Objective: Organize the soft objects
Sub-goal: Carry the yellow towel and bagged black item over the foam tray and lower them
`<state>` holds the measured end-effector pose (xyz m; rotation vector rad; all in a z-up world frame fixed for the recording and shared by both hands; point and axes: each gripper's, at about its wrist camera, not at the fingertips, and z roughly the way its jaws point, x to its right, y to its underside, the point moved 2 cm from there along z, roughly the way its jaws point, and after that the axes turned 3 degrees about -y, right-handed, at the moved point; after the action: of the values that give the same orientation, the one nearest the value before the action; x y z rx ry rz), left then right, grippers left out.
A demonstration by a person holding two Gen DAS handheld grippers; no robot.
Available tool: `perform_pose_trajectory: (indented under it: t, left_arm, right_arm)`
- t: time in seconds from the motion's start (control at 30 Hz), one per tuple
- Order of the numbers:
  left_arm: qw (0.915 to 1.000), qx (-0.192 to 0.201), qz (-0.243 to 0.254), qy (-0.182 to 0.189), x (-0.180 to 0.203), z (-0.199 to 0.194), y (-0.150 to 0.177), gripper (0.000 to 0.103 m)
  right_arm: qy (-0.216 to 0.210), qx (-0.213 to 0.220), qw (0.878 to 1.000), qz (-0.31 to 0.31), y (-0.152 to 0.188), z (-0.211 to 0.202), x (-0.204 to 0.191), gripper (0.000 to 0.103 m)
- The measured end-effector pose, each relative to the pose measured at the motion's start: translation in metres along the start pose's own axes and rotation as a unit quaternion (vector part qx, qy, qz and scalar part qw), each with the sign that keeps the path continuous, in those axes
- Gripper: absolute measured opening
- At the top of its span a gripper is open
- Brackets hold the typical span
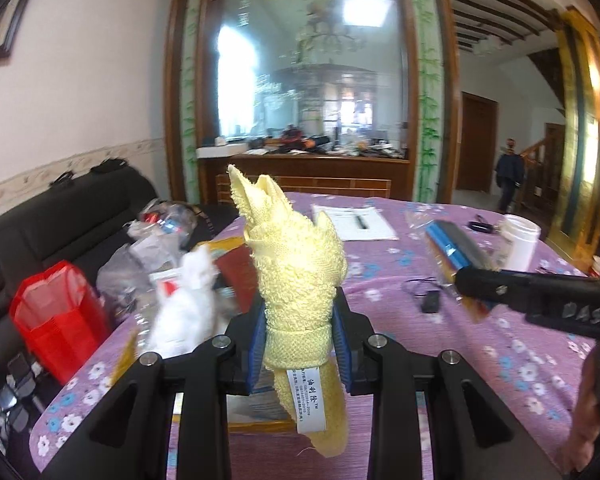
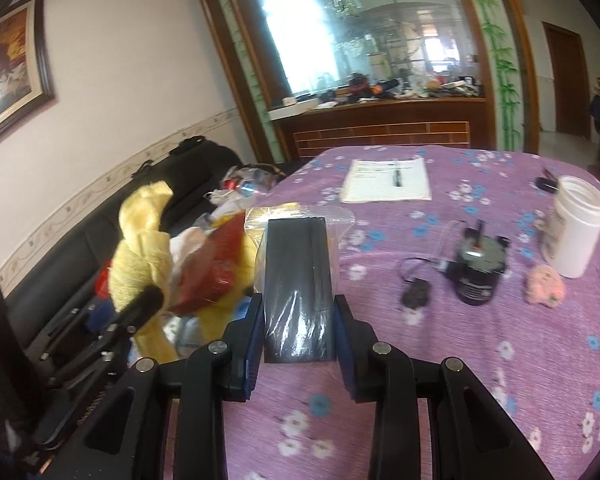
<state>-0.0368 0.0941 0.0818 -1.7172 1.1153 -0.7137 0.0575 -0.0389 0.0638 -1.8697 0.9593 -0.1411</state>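
Left wrist view: the left gripper (image 1: 300, 344) is clamped on a bunched yellow towel (image 1: 298, 268), whose long axis runs up and forward from the pads, held above the near-left part of the purple floral tablecloth (image 1: 440, 320); the heap of bags (image 1: 160, 248) lies just left of it. Right wrist view: the right gripper (image 2: 298, 332) is pinched on a black pad in a clear bag (image 2: 298, 272), long axis straight ahead, over the tablecloth's left edge; judging from this, the left hand is nearer the heap.
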Motion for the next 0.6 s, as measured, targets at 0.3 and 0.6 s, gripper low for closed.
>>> perform_pose_trajectory:
  t: [0.3,0.6]
  left_arm:
    - [0.9991,-0.018,-0.02,-0.034,-0.04,0.014,0.007,0.029]
    - [0.9983,-0.032,-0.024,-0.041,-0.051,0.025,0.014,0.029]
  right_arm:
    - [-0.021,-0.01,0.999,-0.043,-0.023,0.034,-0.056,0.036]
    - [-0.032,-0.031,0.998,-0.045,-0.043,0.073,-0.08,0.036]
